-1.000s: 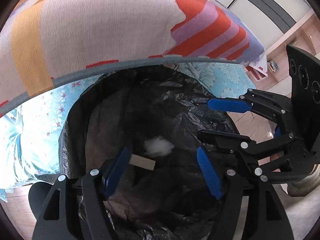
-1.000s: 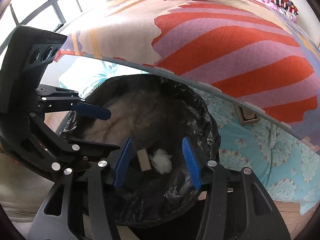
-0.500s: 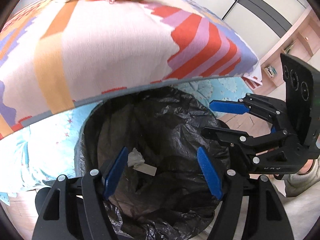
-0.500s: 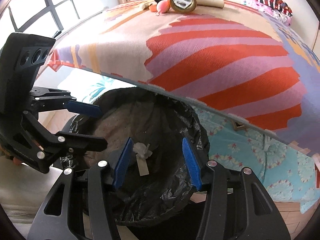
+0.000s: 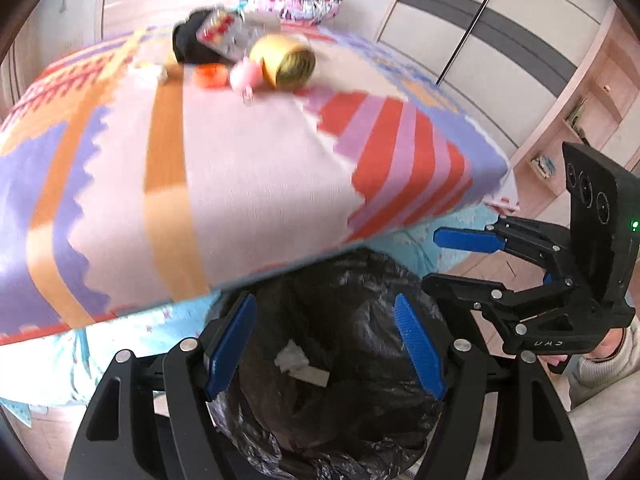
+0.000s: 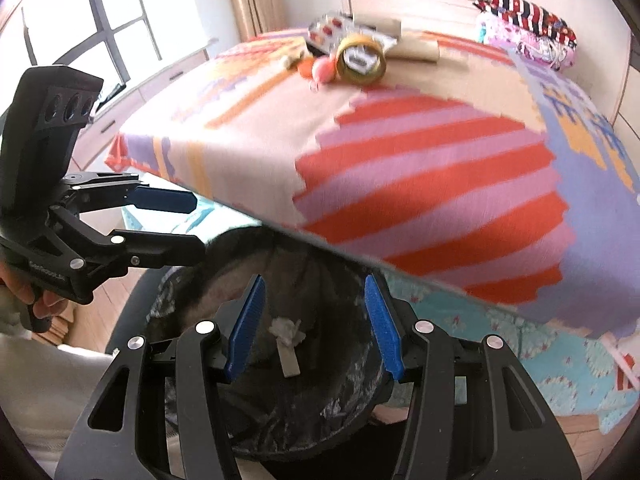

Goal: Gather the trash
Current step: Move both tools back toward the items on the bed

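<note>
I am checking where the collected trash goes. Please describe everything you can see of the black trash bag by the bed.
The black trash bag looks like thin, shiny, crumpled plastic and lines a round bin, with its edge folded over the rim. It stands upright and open on the floor, against the side of the bed, whose striped cover overhangs part of its mouth. Inside lie a crumpled white tissue and a small pale flat strip, touching each other. Both open grippers are above it and do not touch it.

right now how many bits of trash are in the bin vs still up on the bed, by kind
In the bin:
crumpled tissue: 1
flat card strip: 1
On the bed:
tape roll: 1
blister pack: 1
cardboard tube: 1
pink item: 1
orange item: 1
Total: 7
</note>
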Demonstrator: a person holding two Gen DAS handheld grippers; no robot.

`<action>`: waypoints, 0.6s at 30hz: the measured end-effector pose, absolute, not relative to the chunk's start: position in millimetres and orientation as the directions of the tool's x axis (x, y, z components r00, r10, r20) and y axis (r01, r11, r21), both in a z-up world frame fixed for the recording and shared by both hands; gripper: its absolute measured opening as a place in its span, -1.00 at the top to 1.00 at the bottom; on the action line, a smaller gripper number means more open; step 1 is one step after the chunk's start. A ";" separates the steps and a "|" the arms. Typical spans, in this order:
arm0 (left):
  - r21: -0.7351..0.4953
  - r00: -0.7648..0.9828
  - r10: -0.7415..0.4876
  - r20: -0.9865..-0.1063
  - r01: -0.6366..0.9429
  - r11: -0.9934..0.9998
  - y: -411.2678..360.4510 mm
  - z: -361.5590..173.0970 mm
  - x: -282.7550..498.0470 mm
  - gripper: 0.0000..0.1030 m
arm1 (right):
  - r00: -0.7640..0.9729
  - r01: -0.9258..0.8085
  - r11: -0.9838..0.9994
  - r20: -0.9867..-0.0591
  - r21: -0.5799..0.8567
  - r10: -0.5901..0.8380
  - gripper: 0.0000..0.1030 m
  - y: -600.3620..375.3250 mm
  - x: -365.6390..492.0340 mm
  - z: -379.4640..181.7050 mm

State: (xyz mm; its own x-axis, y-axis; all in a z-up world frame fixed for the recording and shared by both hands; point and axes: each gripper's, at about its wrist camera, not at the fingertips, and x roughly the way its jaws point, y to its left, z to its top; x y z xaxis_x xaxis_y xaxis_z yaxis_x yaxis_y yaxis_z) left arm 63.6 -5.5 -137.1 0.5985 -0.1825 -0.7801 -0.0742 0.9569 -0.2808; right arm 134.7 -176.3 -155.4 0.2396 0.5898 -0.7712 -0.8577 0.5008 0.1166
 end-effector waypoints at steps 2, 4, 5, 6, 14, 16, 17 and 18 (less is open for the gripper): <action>-0.271 0.615 -0.172 -0.770 -0.071 0.960 -2.6 -129.5 64.5 -0.34 | 0.249 -0.862 0.495 -0.759 0.110 0.602 0.00 -175.0 133.9 -146.2; -0.261 0.628 -0.162 -0.761 -0.068 0.963 1.0 -121.5 65.6 -0.34 | 0.257 -0.866 0.489 -0.746 0.104 0.614 0.00 -172.2 133.9 -138.6; -0.256 0.634 -0.156 -0.758 -0.068 0.964 2.7 -117.6 66.6 -0.34 | 0.264 -0.869 0.485 -0.738 0.097 0.621 0.00 -170.4 134.3 -133.1; -0.249 0.638 -0.150 -0.755 -0.068 0.966 3.4 -114.8 67.3 -0.34 | 0.269 -0.871 0.482 -0.732 0.093 0.626 0.00 -169.1 135.0 -128.9; -0.222 0.675 -0.111 -0.729 -0.079 0.972 16.1 -93.2 77.1 -0.34 | 0.303 -0.882 0.468 -0.686 0.061 0.661 0.00 -155.7 143.9 -103.2; -0.216 0.685 -0.105 -0.721 -0.079 0.973 20.3 -87.2 79.7 -0.34 | 0.307 -0.883 0.465 -0.677 0.059 0.669 0.00 -154.2 146.2 -99.0; -0.215 0.687 -0.103 -0.719 -0.079 0.974 21.4 -85.7 81.0 -0.34 | 0.311 -0.884 0.464 -0.672 0.055 0.672 0.00 -152.3 147.8 -96.5; -0.208 0.690 -0.097 -0.717 -0.079 0.975 23.2 -82.9 83.8 -0.34 | 0.314 -0.885 0.462 -0.668 0.050 0.675 0.00 -150.3 149.4 -94.3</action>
